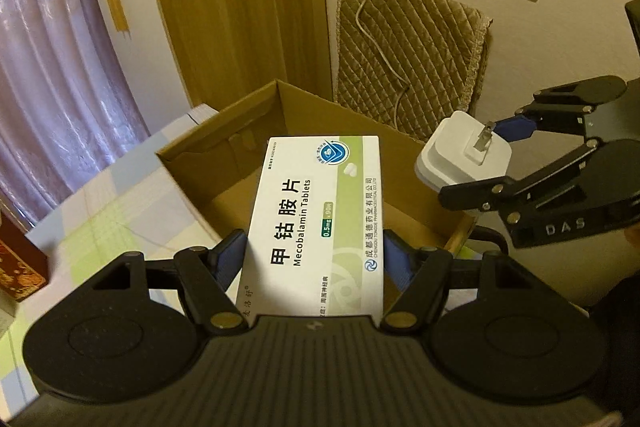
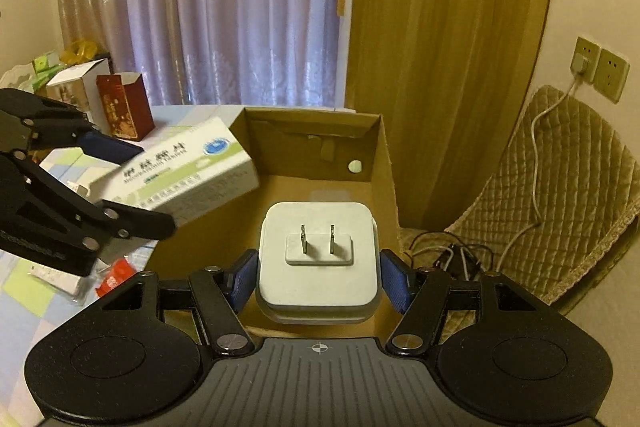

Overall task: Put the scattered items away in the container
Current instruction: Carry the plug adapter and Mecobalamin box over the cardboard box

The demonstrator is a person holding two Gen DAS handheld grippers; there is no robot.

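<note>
My left gripper (image 1: 316, 259) is shut on a white and green tablet box (image 1: 316, 223), held over the near left rim of the open cardboard box (image 1: 224, 147). From the right wrist view the same tablet box (image 2: 192, 171) hangs at the cardboard box's (image 2: 380, 163) left wall, with the left gripper (image 2: 132, 183) around it. My right gripper (image 2: 318, 277) is shut on a white plug adapter (image 2: 318, 259), prongs up, over the box's near edge. In the left wrist view the adapter (image 1: 464, 155) and right gripper (image 1: 480, 163) sit at the box's right side.
A red carton (image 2: 126, 107) and a white carton (image 2: 80, 83) stand at the table's far left. Small red packets (image 2: 116, 275) lie on the checked tablecloth (image 2: 24, 307). A quilted chair (image 2: 560, 187) with cables stands right of the box. Curtains hang behind.
</note>
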